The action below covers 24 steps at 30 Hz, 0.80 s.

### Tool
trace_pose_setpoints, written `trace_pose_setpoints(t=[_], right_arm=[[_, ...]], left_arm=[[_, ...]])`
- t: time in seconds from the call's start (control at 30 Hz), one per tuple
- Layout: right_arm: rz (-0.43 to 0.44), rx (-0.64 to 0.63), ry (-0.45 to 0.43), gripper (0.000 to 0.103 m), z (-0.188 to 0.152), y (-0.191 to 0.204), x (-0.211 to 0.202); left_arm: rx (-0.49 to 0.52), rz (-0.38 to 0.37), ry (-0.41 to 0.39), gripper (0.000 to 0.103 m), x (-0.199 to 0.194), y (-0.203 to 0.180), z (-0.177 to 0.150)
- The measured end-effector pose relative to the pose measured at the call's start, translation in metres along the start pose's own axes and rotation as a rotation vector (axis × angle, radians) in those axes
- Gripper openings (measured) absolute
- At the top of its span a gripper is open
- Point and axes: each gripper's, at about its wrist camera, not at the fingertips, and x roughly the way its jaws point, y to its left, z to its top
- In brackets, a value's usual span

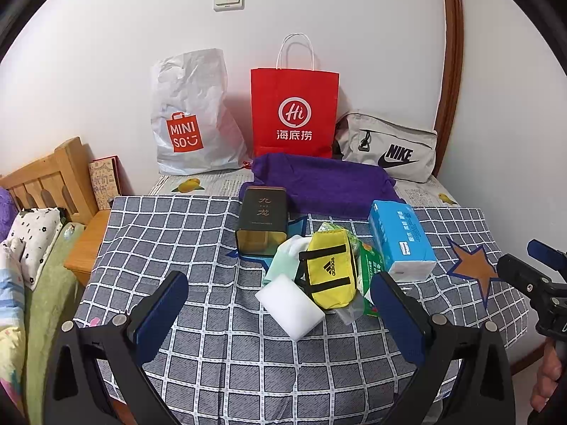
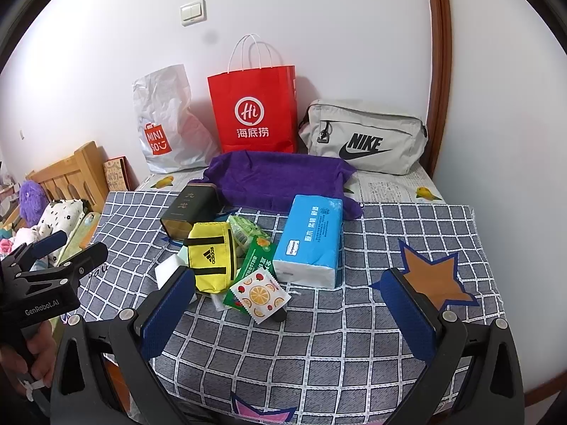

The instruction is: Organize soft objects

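Note:
A heap of small things lies mid-table: a yellow Adidas pouch (image 1: pixel 330 273) (image 2: pixel 212 261), a white foam block (image 1: pixel 290 306), a pale green cloth (image 1: pixel 283 258), green snack packets (image 2: pixel 256 255) and a fruit-print sachet (image 2: pixel 258 294). Right of the heap lies a blue tissue pack (image 1: pixel 400 239) (image 2: pixel 312 239). A dark tin (image 1: pixel 262 221) (image 2: pixel 189 209) stands behind it, and a purple towel (image 1: pixel 324 184) (image 2: pixel 280 177) lies further back. My left gripper (image 1: pixel 280 304) is open, just short of the foam block. My right gripper (image 2: pixel 287 304) is open near the sachet. Both are empty.
Against the wall stand a white Miniso bag (image 1: pixel 191 117), a red paper bag (image 1: pixel 294 106) and a grey Nike pouch (image 1: pixel 389 148). The checked tablecloth (image 1: pixel 212 233) covers the table. A wooden headboard (image 1: pixel 46 177) and bedding sit at the left.

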Motion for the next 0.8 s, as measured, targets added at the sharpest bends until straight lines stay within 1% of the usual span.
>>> trace_pose_setpoints(t=[0.8], right_arm=[[0.006,-0.003,0.000,0.103,0.0012,0.0041,-0.0019]], left_arm=[[0.001,-0.001,-0.003,0.103,-0.0020,0.0015,-0.0017]])
